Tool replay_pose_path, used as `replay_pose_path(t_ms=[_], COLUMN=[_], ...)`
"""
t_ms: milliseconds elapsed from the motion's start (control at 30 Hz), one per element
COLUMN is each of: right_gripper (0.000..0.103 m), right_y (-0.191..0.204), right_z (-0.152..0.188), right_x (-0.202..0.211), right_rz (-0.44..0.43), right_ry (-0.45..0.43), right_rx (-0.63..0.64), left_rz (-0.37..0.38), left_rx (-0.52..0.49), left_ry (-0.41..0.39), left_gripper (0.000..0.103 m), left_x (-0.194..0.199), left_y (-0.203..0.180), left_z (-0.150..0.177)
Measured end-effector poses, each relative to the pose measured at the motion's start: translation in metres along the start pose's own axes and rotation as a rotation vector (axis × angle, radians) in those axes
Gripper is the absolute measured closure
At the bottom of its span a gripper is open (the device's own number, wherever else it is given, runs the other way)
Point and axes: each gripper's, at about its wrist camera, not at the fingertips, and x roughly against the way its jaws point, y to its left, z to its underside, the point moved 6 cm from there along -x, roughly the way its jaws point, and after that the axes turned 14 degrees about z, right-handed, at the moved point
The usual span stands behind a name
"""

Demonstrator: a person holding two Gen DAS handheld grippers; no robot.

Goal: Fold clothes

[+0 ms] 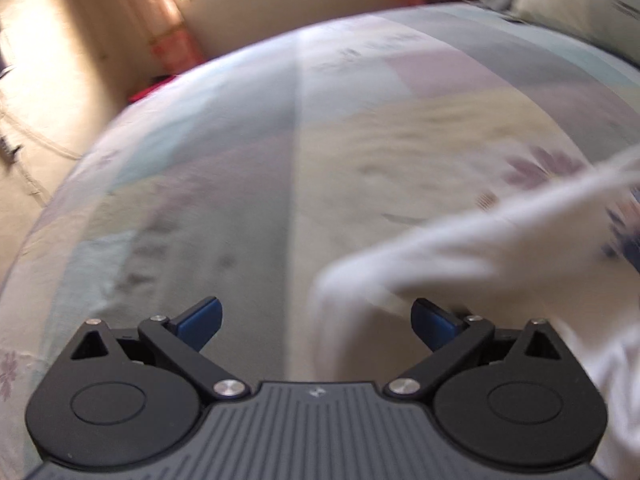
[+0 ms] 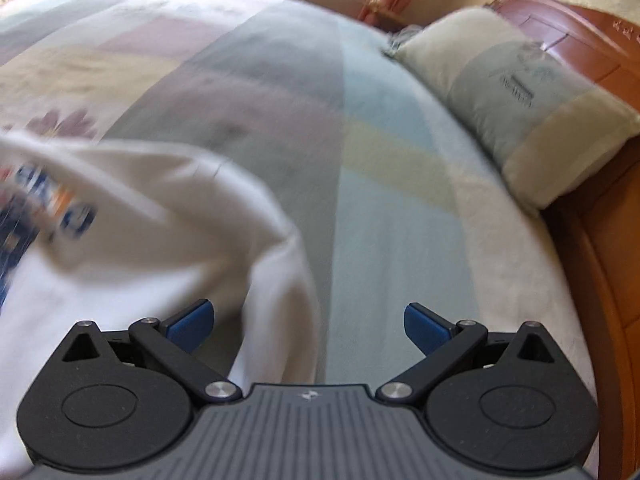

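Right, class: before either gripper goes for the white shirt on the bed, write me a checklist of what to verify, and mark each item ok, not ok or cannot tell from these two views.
1. Left gripper open and holding nothing: ok.
2. Right gripper open and holding nothing: ok.
3. White shirt within view of both cameras: ok; it shows on the right of the left wrist view and on the left of the right wrist view.
4. Shirt lying flat and spread out: not ok; it looks bunched, with a fold of cloth running toward the right gripper.
5. Pictures sharp enough to pick a hem or sleeve: not ok; both are blurred.
6. Bedspread free beside the shirt for folding: ok; the pillow sits apart at the headboard.
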Motion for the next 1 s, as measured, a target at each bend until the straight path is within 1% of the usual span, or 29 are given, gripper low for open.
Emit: replay_pose_path(t_ms=[133,200,300,367,433,500,567,667,700,767,833,900,1000], right_gripper=[0.0,0.0,0.0,0.0,0.0,0.0,0.0,0.0,0.0,0.0,0.0,0.0,0.0], right_y=[-0.002,-0.01,-0.037,-0.061,-0.081,-0.099,-0.113,-0.128,-0.132,-0.126,-0.119,-0.113,-0.109], right_z=[0.046,0.066,0.083,0.086,0.081,0.072,0.061,0.05,0.048,0.049,0.057,0.059,0.063], right_x=[0.004,0.001,-0.007,-0.012,-0.011,-0.008,-0.003,0.001,0.0,0.002,0.002,-0.001,-0.013], right_rz=[-0.087,-0.118,-0.1,0.021,0.16,0.331,0.472,0.612,0.617,0.512,0.328,0.188,0.066], right_ry=[0.146,0.192,0.218,0.214,0.179,0.114,0.047,0.003,0.006,0.024,0.056,0.1,0.161], right_rx=[-0.036,-0.066,-0.094,-0.069,-0.008,0.082,0.146,0.175,0.167,0.119,0.023,-0.095,-0.258], left_rz=[0.065,0.081,0.093,0.091,0.096,0.096,0.095,0.1,0.106,0.119,0.119,0.121,0.142], left_rx=[-0.027,-0.039,-0.06,-0.07,-0.07,-0.066,-0.066,-0.066,-0.065,-0.065,-0.07,-0.069,-0.061], left_ry=[0.02,0.028,0.041,0.044,0.038,0.035,0.034,0.029,0.027,0.026,0.03,0.035,0.036], left_gripper=[0.002,0.002,0.002,0.002,0.002,0.002,0.002,0.002,0.002,0.002,0.002,0.002,0.002], left_x=[0.007,0.01,0.017,0.023,0.028,0.034,0.037,0.04,0.041,0.043,0.043,0.042,0.043], left_y=[-0.024,-0.032,-0.042,-0.045,-0.045,-0.045,-0.045,-0.047,-0.048,-0.051,-0.051,-0.053,-0.057], left_z=[0.023,0.031,0.04,0.045,0.046,0.048,0.048,0.047,0.048,0.049,0.05,0.052,0.052])
